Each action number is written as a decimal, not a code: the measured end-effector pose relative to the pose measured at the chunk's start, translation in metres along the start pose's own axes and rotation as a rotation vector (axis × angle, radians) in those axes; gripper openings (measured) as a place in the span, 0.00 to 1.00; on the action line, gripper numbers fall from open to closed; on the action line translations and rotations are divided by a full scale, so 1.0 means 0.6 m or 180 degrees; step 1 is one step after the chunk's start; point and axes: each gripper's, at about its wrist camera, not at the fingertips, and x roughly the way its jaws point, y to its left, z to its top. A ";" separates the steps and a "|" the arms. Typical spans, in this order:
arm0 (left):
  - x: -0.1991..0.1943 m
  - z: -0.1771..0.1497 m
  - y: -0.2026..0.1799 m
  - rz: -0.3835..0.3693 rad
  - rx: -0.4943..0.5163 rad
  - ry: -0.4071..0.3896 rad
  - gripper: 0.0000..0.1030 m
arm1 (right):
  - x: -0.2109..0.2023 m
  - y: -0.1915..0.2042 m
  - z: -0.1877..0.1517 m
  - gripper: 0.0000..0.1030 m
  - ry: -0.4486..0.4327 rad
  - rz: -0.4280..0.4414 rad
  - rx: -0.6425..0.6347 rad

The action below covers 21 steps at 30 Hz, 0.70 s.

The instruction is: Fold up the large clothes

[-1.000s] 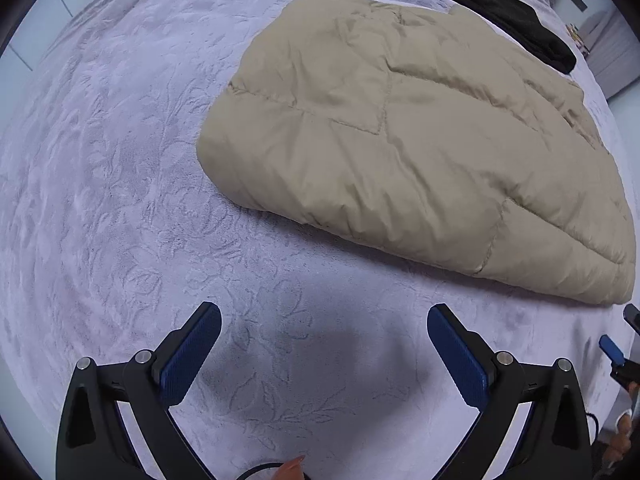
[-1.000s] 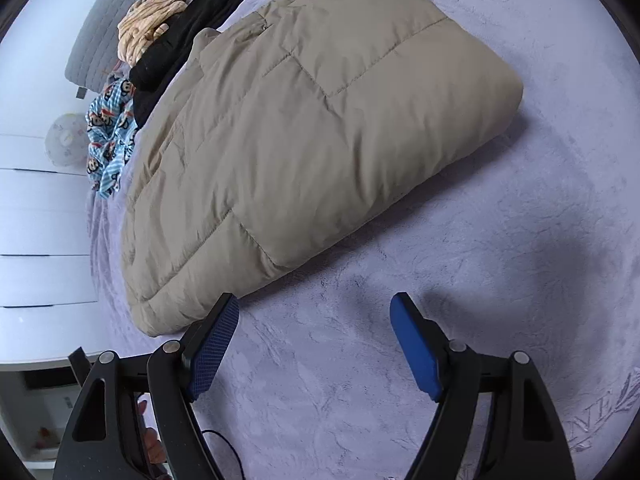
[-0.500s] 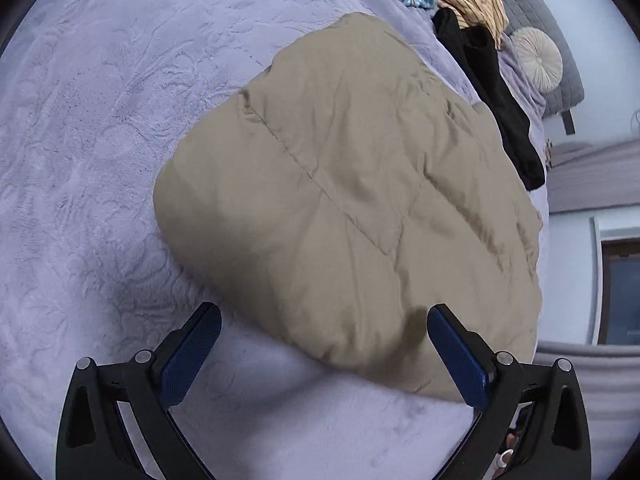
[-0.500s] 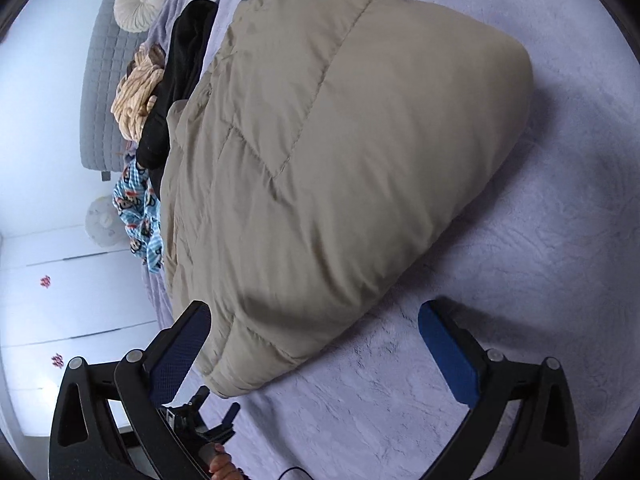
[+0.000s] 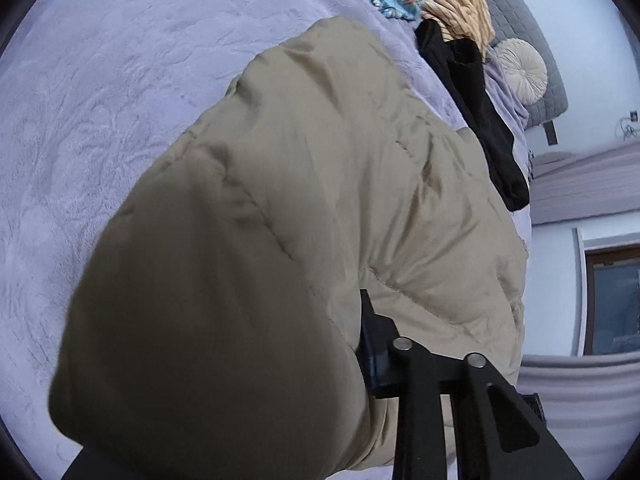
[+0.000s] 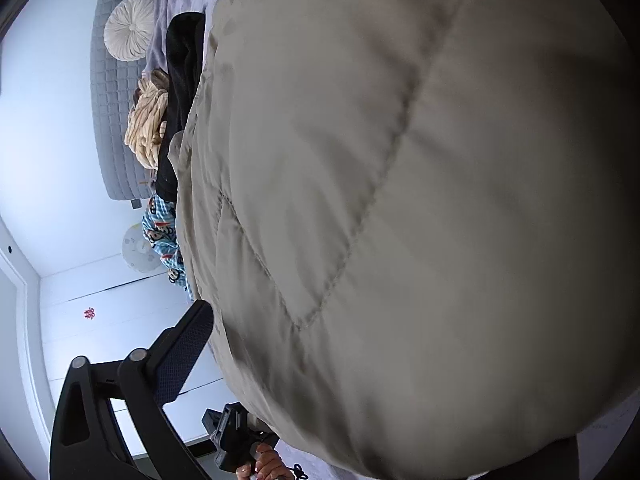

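Left gripper (image 5: 352, 364), jaws just closing, pinches the beige puffer coat's (image 5: 304, 208) near edge on the lilac bedspread (image 5: 100, 100). Right gripper (image 6: 360, 368) straddles the coat (image 6: 420, 200), seemingly open; it should bite deep before lifting.

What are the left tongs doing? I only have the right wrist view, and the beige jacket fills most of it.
Observer: The left tongs have just been closing, with a fold of the beige jacket between them; the one pad in sight presses into it.
Operator: Is there bare bed beside the jacket?
Observer: Yes. In the left wrist view a wide stretch of lilac blanket lies uncovered to the left of the jacket.
Operator: Anything in the room that I can't see?
Observer: A dark window shows at that view's right edge.
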 end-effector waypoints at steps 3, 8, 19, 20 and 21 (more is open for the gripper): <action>-0.025 -0.005 -0.024 -0.0011 0.0339 -0.0031 0.19 | -0.012 -0.007 -0.006 0.36 0.0017 0.0074 0.0030; -0.073 -0.016 -0.048 -0.0156 0.0700 -0.0051 0.17 | -0.038 0.023 -0.032 0.23 -0.0061 0.0094 -0.0261; -0.159 -0.100 -0.015 -0.0365 0.1065 0.0311 0.17 | -0.126 0.000 -0.153 0.21 -0.0173 0.0083 -0.0379; -0.165 -0.114 -0.007 -0.0360 0.1062 0.0351 0.17 | -0.135 -0.011 -0.169 0.21 -0.0181 0.0078 -0.0351; -0.172 -0.126 0.001 -0.0357 0.1039 0.0391 0.17 | -0.141 -0.020 -0.183 0.21 -0.0187 0.0070 -0.0332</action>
